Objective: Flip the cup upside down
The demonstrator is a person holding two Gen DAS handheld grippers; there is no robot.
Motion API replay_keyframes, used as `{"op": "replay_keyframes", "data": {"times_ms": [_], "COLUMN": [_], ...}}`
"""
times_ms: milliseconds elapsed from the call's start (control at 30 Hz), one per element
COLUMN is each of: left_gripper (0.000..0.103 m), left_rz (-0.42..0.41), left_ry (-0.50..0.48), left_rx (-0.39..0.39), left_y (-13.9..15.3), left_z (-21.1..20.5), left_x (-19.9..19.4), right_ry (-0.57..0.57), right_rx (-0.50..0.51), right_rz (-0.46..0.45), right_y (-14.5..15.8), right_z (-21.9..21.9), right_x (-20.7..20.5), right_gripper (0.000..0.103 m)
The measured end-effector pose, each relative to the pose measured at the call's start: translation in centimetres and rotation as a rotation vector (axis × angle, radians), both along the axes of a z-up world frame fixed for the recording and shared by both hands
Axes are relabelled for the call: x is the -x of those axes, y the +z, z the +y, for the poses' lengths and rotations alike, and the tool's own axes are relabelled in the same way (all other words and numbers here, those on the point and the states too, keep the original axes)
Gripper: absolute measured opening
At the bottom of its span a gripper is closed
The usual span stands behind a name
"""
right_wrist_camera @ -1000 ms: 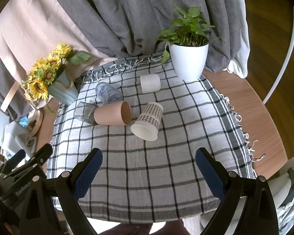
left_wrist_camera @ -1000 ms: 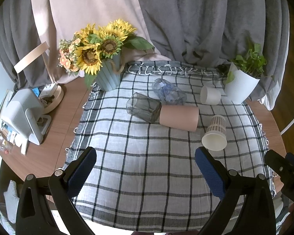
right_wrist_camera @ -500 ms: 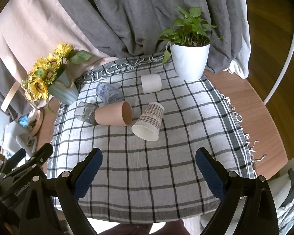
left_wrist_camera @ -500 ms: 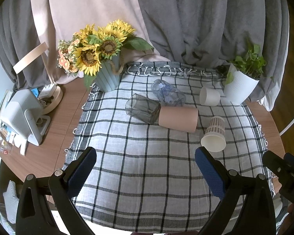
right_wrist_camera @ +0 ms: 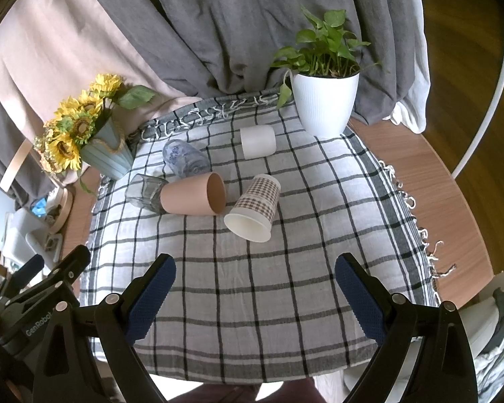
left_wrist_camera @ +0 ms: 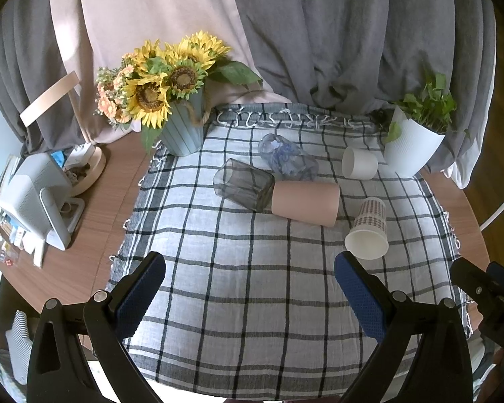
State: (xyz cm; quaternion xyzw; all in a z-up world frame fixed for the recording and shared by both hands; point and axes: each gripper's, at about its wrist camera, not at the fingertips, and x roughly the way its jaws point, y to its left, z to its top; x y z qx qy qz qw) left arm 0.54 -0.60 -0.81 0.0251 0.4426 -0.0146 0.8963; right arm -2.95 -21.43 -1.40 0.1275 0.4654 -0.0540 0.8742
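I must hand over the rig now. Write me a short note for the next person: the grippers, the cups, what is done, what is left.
Left gripper: open, empty, above the near part of the checked cloth.
Right gripper: open, empty, also near.
All five cups lie on their sides mid-cloth: plaid paper cup, pink cup, grey glass, blue-patterned glass, white cup.
Done: nothing; no cup is flipped.
Left: grasp a cup and set it rim down. The plaid one lies nearest.

woven checked cloth (right_wrist_camera: pixel 285 285) | matt paper cup (right_wrist_camera: pixel 255 206) | wood table (right_wrist_camera: pixel 420 168)
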Motion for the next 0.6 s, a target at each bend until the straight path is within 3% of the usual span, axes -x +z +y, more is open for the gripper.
{"op": "replay_keyframes", "data": {"times_ms": [600], "left_gripper": [0.103], "left_rz": [-0.002], "left_ry": [0.021], "left_rx": [-0.006], "left_y": [-0.36], "left_z": [0.47], "left_x": [-0.38], "right_ry": [0.001], "right_rx": [-0.002], "right_rz": [0.001], "right_y": [-0.05], "right_z": [-0.15], "right_x": [-0.14], "right_gripper": [0.096]}}
